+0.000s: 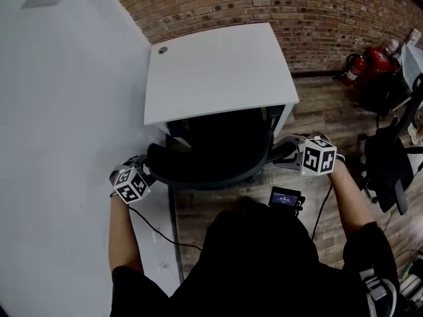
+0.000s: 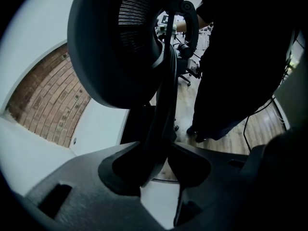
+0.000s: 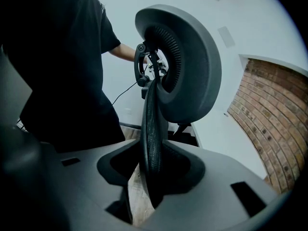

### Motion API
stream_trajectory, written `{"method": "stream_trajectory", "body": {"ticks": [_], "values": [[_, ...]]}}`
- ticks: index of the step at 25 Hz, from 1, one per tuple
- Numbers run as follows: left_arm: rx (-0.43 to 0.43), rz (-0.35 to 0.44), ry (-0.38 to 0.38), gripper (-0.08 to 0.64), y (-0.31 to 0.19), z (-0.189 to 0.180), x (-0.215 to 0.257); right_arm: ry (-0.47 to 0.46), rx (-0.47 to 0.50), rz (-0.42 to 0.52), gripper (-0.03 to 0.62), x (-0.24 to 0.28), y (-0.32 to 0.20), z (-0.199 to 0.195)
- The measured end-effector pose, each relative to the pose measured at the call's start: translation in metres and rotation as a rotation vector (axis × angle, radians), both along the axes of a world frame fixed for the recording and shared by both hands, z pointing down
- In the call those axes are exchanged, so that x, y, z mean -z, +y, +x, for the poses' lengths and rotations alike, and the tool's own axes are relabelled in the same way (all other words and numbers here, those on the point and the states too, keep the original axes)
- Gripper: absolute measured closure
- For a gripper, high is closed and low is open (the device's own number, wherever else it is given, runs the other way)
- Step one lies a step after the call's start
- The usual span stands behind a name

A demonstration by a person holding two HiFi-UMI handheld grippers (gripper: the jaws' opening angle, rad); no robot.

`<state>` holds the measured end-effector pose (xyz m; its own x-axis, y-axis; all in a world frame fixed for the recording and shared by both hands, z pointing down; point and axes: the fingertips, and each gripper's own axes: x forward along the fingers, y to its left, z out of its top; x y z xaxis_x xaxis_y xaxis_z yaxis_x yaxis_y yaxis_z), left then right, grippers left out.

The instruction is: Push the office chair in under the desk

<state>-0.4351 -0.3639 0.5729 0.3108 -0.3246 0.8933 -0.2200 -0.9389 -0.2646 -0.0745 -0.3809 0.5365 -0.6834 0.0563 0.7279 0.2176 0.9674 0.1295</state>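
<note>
The black office chair point(image 1: 211, 157) stands with its seat partly under the white desk point(image 1: 218, 71), its curved backrest towards me. My left gripper point(image 1: 147, 170) grips the backrest's left edge, and my right gripper point(image 1: 285, 154) grips its right edge. In the left gripper view the dark backrest rim point(image 2: 161, 114) runs down between the jaws of the left gripper point(image 2: 161, 165), with the headrest point(image 2: 115, 42) above. In the right gripper view the mesh rim point(image 3: 150, 129) fills the gap of the right gripper point(image 3: 153, 172), below the headrest point(image 3: 187, 66).
A white wall point(image 1: 66, 111) runs along the left, close to the desk and chair. A brick wall point(image 1: 297, 12) stands behind the desk. Another dark chair point(image 1: 390, 164) and red fire extinguishers point(image 1: 370, 61) sit at the right on the wooden floor point(image 1: 317, 111).
</note>
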Motion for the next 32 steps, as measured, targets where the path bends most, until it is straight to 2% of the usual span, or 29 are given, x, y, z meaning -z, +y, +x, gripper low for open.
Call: {"method": "stream_trajectory", "body": {"ticks": [13, 32], "values": [[-0.035, 0.013, 0.013, 0.380, -0.058, -0.018, 0.001, 0.006, -0.046, -0.003, 0.446, 0.000, -0.047, -0.019], [-0.070, 0.035, 0.052, 0.380, -0.131, -0.016, 0.003, 0.015, -0.080, -0.006, 0.440, 0.001, -0.115, -0.018]]}}
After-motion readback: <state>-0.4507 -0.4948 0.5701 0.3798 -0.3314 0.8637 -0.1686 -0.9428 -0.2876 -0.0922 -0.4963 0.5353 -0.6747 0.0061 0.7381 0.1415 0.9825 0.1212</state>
